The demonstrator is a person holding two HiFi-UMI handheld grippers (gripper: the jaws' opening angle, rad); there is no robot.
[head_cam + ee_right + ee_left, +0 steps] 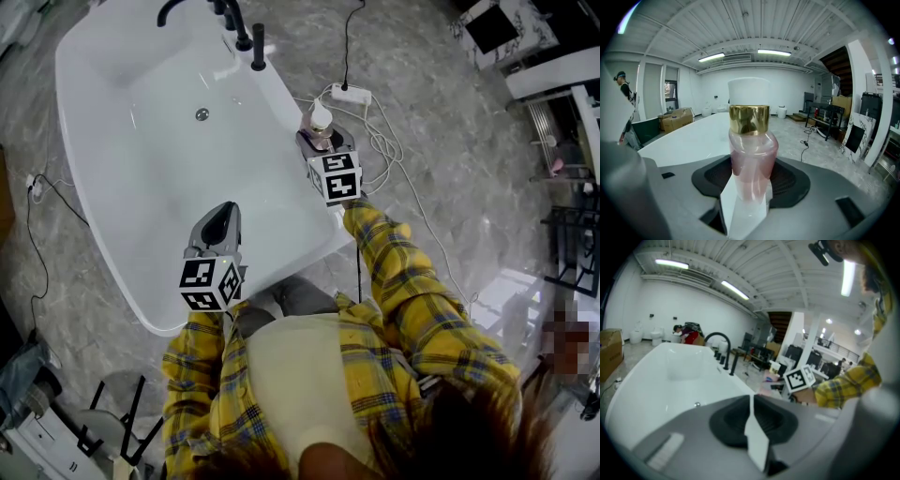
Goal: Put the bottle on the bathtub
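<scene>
Pinkish see-through bottle (pixel 750 140) with a gold collar and a white cap is clamped upright between the jaws of the right gripper (pixel 744 206); you can see the white pads pressing on its lower body from both sides in the right gripper view. From the head view the bottle (pixel 321 120) sits just outside the right rim of the white oval freestanding bathtub (pixel 112 84), over the grey marble-look floor (pixel 450 141), so it's not on the tub yet; hard to say how high it is. The right gripper (pixel 323 141) is right below it in that shot, marker cube facing up. The left gripper (pixel 222 214) hangs over the near end of the tub with nothing in it, and the left gripper view shows its jaws pressed together (pixel 754 437), pointing along the bathtub (pixel 670 380) toward the black curved faucet (pixel 717 341) at the far end. A white power strip (pixel 349 93) with cables lies on the floor near the bottle. Both arms are in yellow plaid sleeves (pixel 412 291).
</scene>
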